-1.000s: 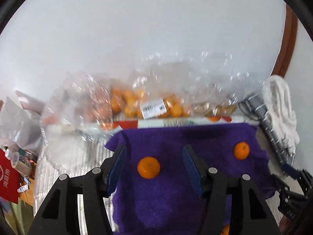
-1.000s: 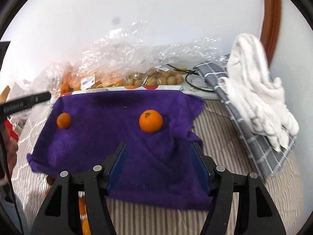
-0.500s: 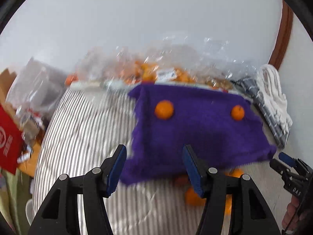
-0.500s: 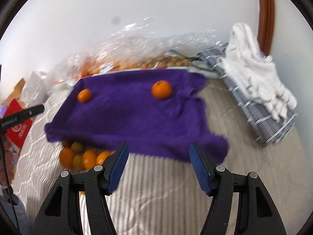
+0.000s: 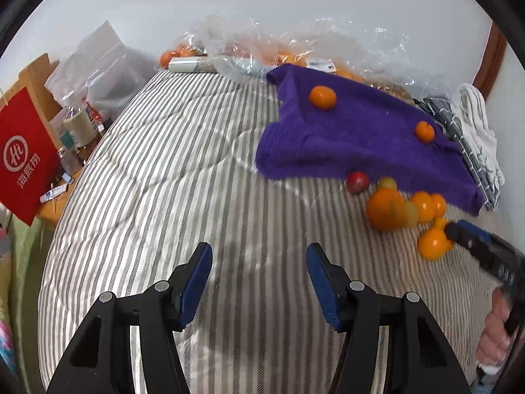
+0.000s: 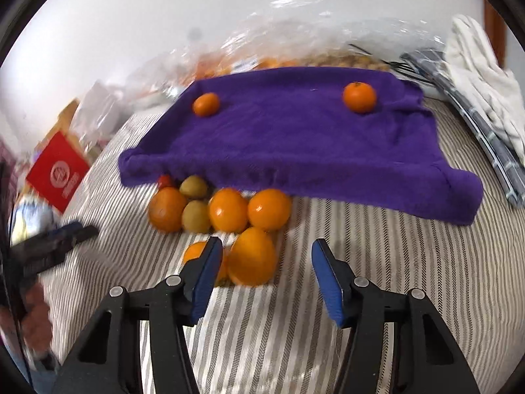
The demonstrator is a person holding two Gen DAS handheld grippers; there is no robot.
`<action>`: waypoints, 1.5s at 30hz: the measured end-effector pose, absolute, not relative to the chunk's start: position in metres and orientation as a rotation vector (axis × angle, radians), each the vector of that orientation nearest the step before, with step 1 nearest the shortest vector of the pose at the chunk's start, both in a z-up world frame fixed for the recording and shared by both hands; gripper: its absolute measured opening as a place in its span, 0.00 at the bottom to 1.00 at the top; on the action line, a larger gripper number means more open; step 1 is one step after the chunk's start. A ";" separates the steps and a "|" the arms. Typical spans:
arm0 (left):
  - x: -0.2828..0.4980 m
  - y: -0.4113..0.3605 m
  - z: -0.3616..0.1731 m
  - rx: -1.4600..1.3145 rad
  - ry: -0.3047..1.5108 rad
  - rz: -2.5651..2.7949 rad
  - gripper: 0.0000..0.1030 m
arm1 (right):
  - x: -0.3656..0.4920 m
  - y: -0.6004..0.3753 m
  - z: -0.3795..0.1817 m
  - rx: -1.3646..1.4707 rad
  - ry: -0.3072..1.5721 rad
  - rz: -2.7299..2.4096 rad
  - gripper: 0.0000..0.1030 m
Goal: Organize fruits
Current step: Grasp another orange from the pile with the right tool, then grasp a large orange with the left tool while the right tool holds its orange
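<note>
A purple towel lies on the striped bedcover with two mandarins on it. A pile of oranges, greenish fruits and a red fruit sits at the towel's near edge. My right gripper hangs over the pile's front. Its jaws are closing around an orange that lies between them nearer the left finger, and the right pad stands clear of it. My left gripper is open over bare bedcover, left of the pile, holding nothing.
Clear plastic bags of fruit lie against the back wall. White and grey checked cloths are heaped to the right of the towel. A red paper bag and bottles stand off the bed's left edge.
Both grippers drew back from the towel and sank. The fruit pile came into view. The left one swung left over bare bedcover. The right jaws narrowed around an orange.
</note>
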State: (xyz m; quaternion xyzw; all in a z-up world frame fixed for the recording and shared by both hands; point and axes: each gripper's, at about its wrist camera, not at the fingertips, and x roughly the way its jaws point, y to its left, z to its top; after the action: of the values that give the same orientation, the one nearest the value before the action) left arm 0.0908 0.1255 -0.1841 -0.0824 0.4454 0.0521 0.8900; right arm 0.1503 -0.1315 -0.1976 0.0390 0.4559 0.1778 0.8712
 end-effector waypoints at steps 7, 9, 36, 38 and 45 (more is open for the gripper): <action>0.090 0.123 -0.188 -0.172 0.925 0.107 0.56 | 0.157 -0.129 -0.202 0.157 0.987 0.458 0.29; 0.091 0.120 -0.188 -0.181 0.922 0.102 0.56 | 0.155 -0.126 -0.200 0.131 0.981 0.454 0.29; 0.088 0.093 -0.205 -0.055 0.884 0.094 0.77 | 0.135 -0.176 -0.216 0.097 0.890 0.357 0.37; 0.088 0.092 -0.206 -0.050 0.884 0.095 0.77 | 0.135 -0.176 -0.216 0.109 0.889 0.352 0.37; 0.088 0.093 -0.205 -0.060 0.880 0.089 0.77 | 0.133 -0.177 -0.215 0.101 0.897 0.346 0.32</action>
State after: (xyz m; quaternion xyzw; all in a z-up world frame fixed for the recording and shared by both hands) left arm 0.0876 0.0928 -0.2054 -0.0290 0.4259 0.0429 0.9033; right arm 0.1329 -0.1771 -0.2152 0.0483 0.4313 0.1665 0.8854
